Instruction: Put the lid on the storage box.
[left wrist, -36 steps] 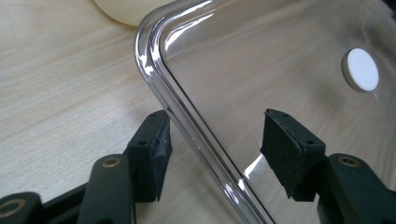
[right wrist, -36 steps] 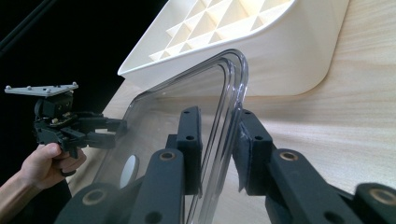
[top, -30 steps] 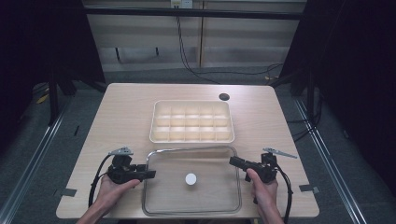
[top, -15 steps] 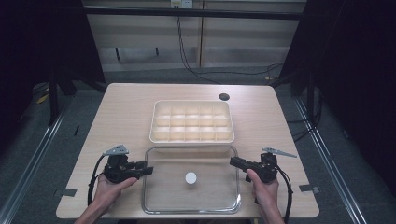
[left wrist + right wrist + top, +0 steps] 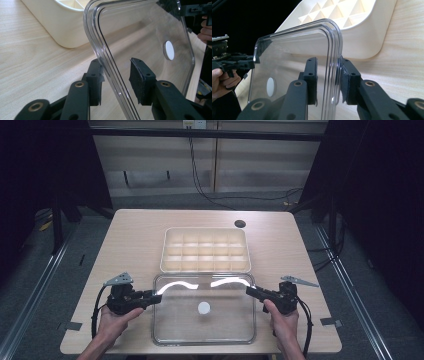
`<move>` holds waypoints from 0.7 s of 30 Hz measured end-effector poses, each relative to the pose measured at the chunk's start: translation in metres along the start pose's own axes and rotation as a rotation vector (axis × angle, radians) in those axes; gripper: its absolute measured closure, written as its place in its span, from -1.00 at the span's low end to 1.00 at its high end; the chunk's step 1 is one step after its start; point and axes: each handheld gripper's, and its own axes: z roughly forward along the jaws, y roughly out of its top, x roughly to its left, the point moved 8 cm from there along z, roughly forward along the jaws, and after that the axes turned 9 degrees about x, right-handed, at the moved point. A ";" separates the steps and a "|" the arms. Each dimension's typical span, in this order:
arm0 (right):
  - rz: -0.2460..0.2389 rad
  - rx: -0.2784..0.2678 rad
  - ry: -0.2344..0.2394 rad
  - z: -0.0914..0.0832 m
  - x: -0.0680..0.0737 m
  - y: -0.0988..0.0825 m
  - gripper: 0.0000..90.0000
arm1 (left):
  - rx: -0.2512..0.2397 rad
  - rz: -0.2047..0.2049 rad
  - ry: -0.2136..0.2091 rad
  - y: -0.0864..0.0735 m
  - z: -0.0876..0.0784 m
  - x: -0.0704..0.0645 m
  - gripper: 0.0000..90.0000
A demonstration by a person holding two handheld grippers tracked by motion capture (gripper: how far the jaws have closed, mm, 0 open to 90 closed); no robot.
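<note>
Your left tongs (image 5: 116,80) straddle the left rim of the clear rectangular plastic lid (image 5: 140,37); the jaws have just been closing, one pad touching, the other a gap away. Your right tongs (image 5: 329,81) grasp the lid's right rim, jaws easing slightly. Just beyond both sits the cream compartmented plastic tray (image 5: 206,249) on the pale wooden bench (image 5: 135,235).
</note>
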 end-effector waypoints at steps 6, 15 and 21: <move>-0.019 -0.004 0.000 -0.001 0.004 0.004 0.56 | -0.027 0.003 0.014 0.005 -0.005 -0.001 0.44; -0.048 -0.026 -0.018 -0.007 0.011 0.013 0.56 | -0.055 0.007 0.012 0.014 -0.013 -0.004 0.52; -0.050 -0.024 -0.010 -0.007 0.012 0.017 0.57 | -0.064 0.008 0.006 0.017 -0.018 -0.005 0.58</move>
